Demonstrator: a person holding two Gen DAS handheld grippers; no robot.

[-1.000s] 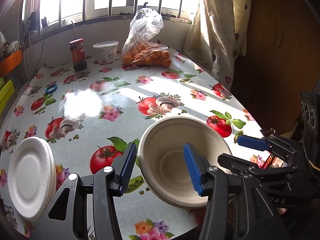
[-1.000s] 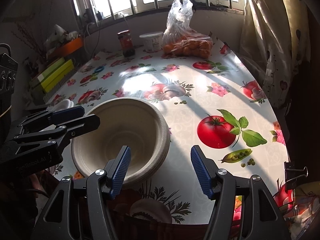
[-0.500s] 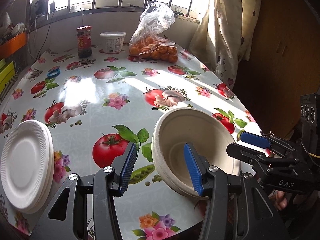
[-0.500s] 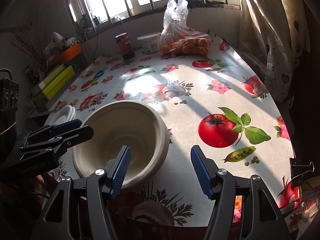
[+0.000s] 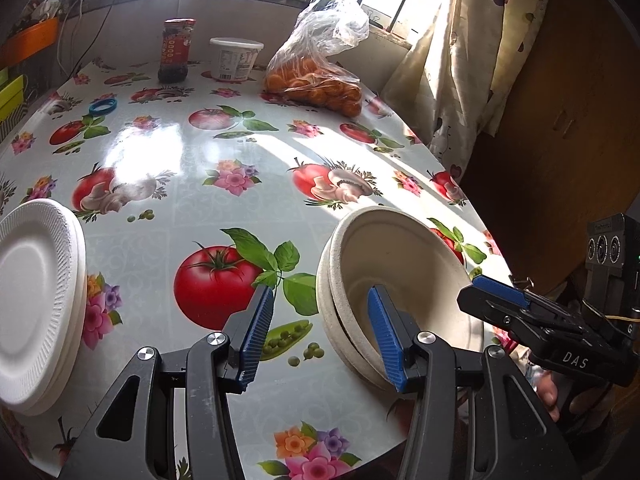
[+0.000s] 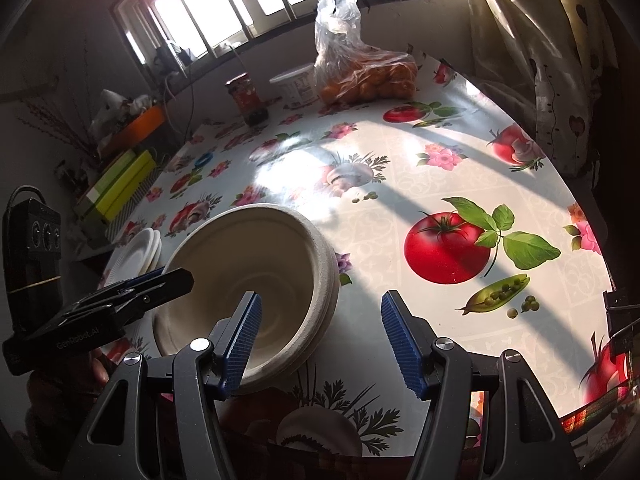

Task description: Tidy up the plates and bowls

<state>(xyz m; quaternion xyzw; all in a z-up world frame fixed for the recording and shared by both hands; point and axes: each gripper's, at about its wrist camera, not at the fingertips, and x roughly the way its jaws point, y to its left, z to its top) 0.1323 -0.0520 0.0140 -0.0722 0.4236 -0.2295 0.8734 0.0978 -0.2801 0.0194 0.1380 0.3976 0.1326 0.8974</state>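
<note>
A nested stack of beige bowls [image 5: 404, 276] [image 6: 256, 276] rests near the table's front edge. My left gripper [image 5: 320, 336] is open. Its right finger reaches inside the top bowl and its left finger stands clear outside, so the bowls' left wall lies between them untouched. My right gripper [image 6: 320, 340] is open too, with its left finger inside the bowl and the right wall in the gap. Each gripper shows in the other's view: the right gripper [image 5: 480, 296] and the left gripper [image 6: 176, 278]. A stack of white plates [image 5: 32, 300] [image 6: 136, 252] lies to the left.
At the back by the window stand a bag of oranges [image 5: 320, 80], a white tub [image 5: 235, 58] and a dark jar [image 5: 176, 50]. A blue ring [image 5: 103, 107] lies at the left. A curtain [image 5: 460, 60] hangs beyond the table's right edge. Yellow-green boxes [image 6: 120, 188] sit off the left side.
My left gripper has shifted left and sunk with a roll, so the bowls now sit under its right finger and more of the plates shows. The right gripper has only rolled slightly.
</note>
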